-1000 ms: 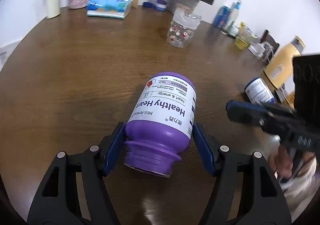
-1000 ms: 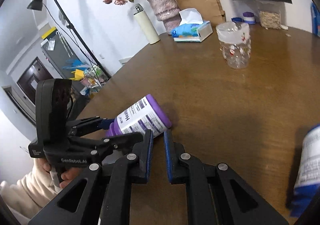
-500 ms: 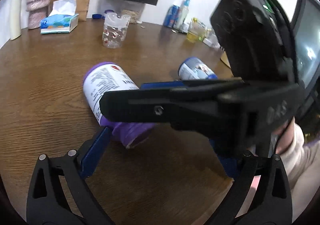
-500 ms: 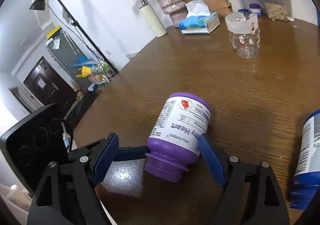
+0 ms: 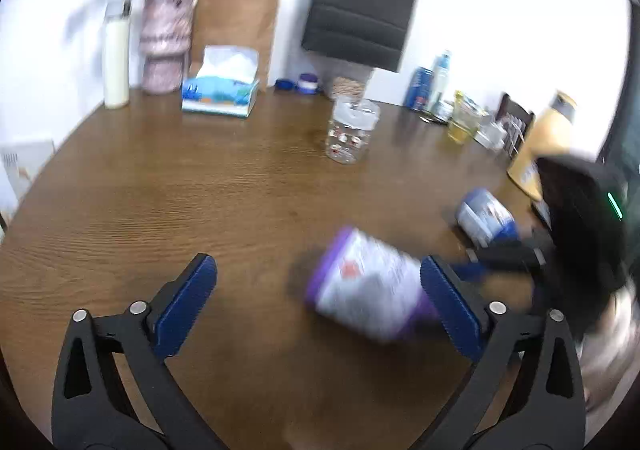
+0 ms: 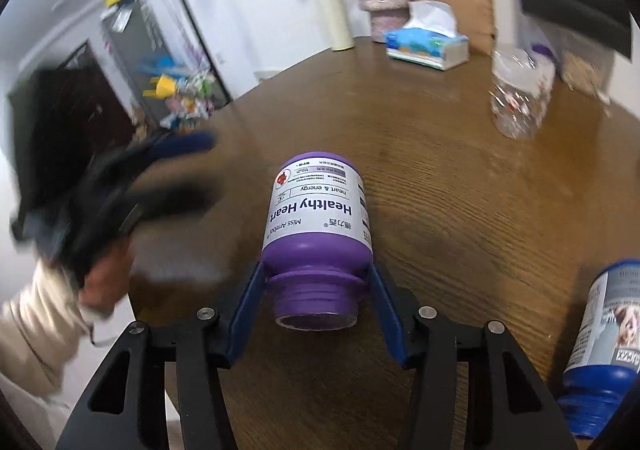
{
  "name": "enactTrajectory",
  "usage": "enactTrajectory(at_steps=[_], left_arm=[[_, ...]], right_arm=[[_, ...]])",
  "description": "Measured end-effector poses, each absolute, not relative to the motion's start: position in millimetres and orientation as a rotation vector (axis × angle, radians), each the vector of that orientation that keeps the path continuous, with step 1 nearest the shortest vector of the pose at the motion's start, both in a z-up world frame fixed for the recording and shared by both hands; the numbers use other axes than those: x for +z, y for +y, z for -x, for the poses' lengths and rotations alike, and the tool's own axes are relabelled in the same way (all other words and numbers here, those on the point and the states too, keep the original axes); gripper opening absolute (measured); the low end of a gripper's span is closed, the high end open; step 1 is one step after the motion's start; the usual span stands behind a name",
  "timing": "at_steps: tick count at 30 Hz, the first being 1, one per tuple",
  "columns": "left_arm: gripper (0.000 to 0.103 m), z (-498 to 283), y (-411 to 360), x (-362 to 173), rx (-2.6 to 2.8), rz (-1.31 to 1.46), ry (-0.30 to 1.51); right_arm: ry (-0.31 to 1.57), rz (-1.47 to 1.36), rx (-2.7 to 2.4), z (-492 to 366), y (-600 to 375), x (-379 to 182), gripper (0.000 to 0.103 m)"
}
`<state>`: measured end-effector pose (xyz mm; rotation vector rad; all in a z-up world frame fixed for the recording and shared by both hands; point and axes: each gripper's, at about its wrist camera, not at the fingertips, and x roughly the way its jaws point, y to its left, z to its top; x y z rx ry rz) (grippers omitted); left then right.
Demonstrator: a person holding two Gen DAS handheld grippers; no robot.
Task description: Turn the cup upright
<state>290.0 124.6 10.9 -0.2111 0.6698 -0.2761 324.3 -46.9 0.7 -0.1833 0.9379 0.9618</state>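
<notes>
A purple bottle (image 6: 316, 209) with a white "Healthy Heart" label lies on its side on the brown wooden table (image 6: 460, 185), open neck towards the right wrist camera. My right gripper (image 6: 316, 272) is shut on it, blue pads pressed against both sides of its shoulder. In the left wrist view the bottle (image 5: 368, 290) is blurred and lies off to the right, partly behind one finger. My left gripper (image 5: 316, 266) is open with nothing held. It shows as a blur (image 6: 188, 169) left of the bottle in the right wrist view.
A blue bottle (image 6: 600, 338) lies on its side to the right. A clear patterned cup (image 5: 352, 133) stands mid-table. A tissue box (image 5: 220, 93), vase (image 5: 164, 45), cream flask (image 5: 116, 61) and paper bag line the far edge. More bottles (image 5: 548, 141) crowd the right.
My left gripper let go of the purple bottle and pulled away to the left. My right gripper opened, moved around the bottle's neck end and closed on it.
</notes>
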Motion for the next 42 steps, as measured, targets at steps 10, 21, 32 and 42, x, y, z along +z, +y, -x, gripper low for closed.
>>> enactTrajectory(at_steps=[10,21,32,42], left_arm=[[0.048,-309.6,96.8,-7.3,-0.261,0.239,0.779],[0.101,-278.4,84.9,10.8,-0.431,0.194,0.814],[0.06,-297.7,42.5,-9.7,-0.331,-0.017,0.949],[0.06,-252.7,31.5,14.9,-0.334,0.05,0.54]], right_arm=[[0.882,0.184,0.841,-321.5,-83.7,11.7,0.058],[0.857,0.142,0.79,-321.6,-92.4,17.2,0.058],[0.845,-0.03,0.812,-325.5,-134.4,30.6,0.062],[0.936,-0.459,1.107,-363.9,-120.1,30.7,0.084]])
